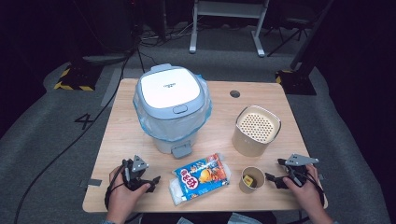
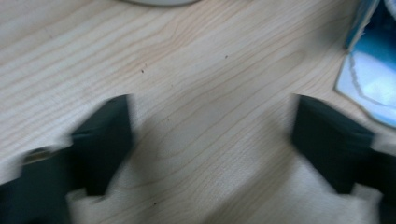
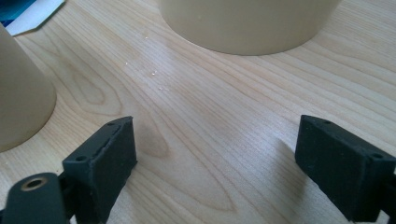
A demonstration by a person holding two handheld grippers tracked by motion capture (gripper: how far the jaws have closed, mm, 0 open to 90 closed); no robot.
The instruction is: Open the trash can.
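My left gripper rests low on the wooden table near its front left. Its jaws are open, and in the left gripper view only bare wood lies between them. A blue and white snack packet lies flat just right of it, and its corner shows there. My right gripper sits at the front right, open with nothing between its jaws. It points at a small paper cup with something yellow inside, whose side rises at the left.
A white pedal bin lined with a pale blue bag stands at the back left centre. A beige canister with a perforated lid stands behind the cup, its base close ahead of the right jaws. A round cable hole marks the tabletop.
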